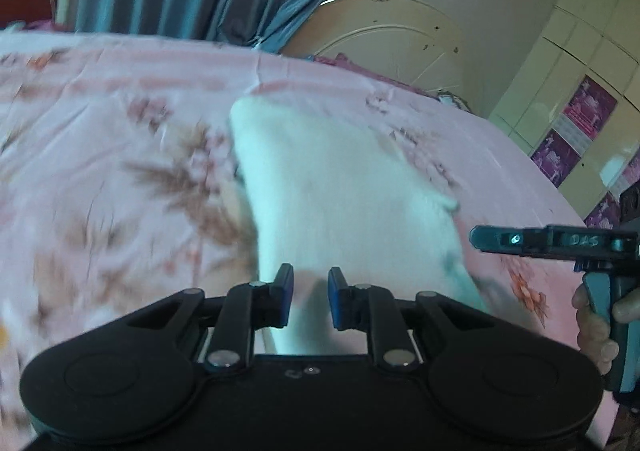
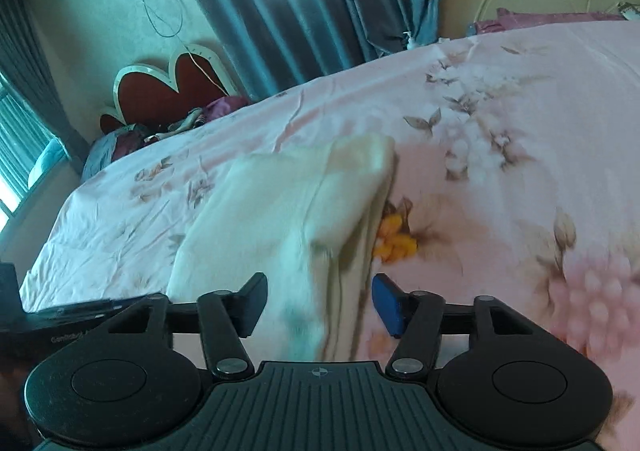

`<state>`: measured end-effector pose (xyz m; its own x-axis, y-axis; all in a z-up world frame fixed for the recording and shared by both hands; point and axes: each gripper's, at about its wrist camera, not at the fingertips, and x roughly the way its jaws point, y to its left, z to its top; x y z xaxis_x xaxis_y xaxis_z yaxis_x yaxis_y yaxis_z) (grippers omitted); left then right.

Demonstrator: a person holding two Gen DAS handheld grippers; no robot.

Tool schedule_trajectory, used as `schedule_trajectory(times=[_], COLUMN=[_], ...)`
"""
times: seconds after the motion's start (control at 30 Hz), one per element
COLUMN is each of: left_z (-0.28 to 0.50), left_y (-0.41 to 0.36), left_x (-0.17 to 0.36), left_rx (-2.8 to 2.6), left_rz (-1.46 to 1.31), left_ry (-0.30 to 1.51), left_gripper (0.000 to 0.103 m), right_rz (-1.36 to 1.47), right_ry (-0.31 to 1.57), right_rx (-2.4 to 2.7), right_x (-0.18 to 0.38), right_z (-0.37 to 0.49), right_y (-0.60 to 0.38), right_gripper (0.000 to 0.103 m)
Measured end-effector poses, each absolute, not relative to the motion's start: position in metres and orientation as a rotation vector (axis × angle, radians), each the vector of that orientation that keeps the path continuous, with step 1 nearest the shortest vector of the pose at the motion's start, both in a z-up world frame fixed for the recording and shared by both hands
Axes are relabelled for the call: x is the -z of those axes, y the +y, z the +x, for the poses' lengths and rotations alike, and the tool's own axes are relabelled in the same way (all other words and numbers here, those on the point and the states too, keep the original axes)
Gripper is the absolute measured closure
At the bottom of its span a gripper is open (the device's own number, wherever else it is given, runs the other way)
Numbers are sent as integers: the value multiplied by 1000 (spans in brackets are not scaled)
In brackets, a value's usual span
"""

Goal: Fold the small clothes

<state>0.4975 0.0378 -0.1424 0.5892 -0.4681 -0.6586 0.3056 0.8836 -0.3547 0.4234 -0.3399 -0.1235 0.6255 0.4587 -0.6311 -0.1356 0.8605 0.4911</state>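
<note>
My left tool (image 1: 310, 297) grasps white cloth (image 1: 340, 187) lying half-folded on bed (image 1: 100, 99); right tool (image 2: 320, 303) released, straddling its edge. Risk: one-sided pull drags fold crooked, layers slip.

Each gripper is matte black: two round discs at the base, flat linkage bars pinned with silver screws, and fingers tipped with blue pads. The left gripper (image 1: 310, 299) has a smooth centre plate with small pale marks. The right gripper (image 2: 320, 305) has a ribbed plate bearing a tiny crosshair; seen side-on it shows a grey-blue trigger, handwritten pale letters, and a bare hand (image 1: 596, 327) on its grip.
</note>
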Motion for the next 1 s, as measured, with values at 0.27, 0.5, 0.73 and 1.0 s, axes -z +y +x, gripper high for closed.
schedule_trajectory(times=[0.27, 0.5, 0.73, 1.0], left_z=[485, 483, 473, 519], left_y=[47, 38, 20, 33], left_x=[152, 152, 151, 107], left_rx=[430, 466, 466, 448], left_rz=[-233, -249, -137, -160], left_ry=[860, 851, 880, 709], left_gripper=[85, 86, 86, 80], right_rz=[471, 390, 355, 218], right_ry=[943, 933, 994, 779], right_rx=[-365, -413, -383, -333], right_x=[143, 132, 147, 85], right_z=[416, 418, 408, 438], right_y=[-324, -316, -328, -325], right_gripper=[79, 102, 102, 94])
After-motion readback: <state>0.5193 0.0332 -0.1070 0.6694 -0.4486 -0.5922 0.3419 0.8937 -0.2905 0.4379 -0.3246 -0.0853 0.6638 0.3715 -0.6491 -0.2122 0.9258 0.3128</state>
